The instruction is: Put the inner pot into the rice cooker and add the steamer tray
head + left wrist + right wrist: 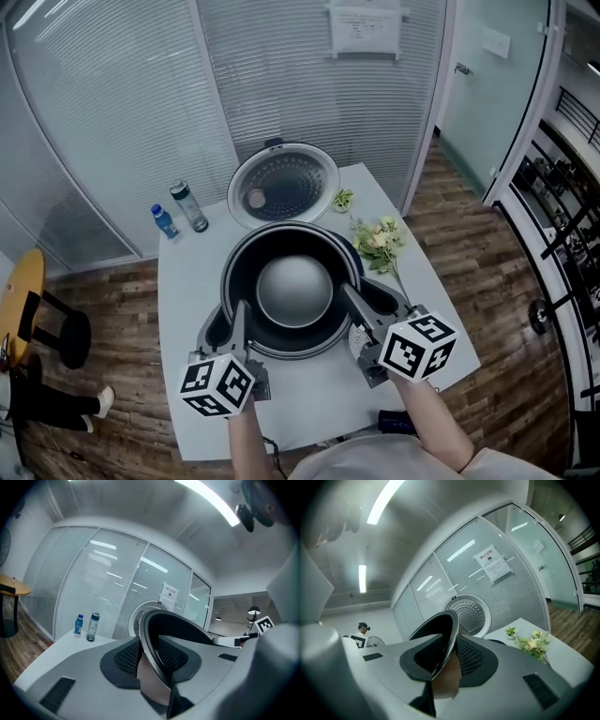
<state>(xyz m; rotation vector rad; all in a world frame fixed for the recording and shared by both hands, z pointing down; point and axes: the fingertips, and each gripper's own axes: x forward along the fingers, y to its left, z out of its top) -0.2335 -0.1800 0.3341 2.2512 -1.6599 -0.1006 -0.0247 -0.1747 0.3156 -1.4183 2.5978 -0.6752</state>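
The dark round metal inner pot (293, 291) hangs level with its mouth up and its axis vertical, over the middle of the white surface (183, 291). The left hand-held gripper (239, 326) is clenched on its rim at 8 o'clock and the right hand-held gripper (354, 305) at 4 o'clock. Both forearms (433, 422) reach in from 6 o'clock, with the grippers near level. The rice cooker's open round lid (283, 185) stands just beyond at 12 o'clock.
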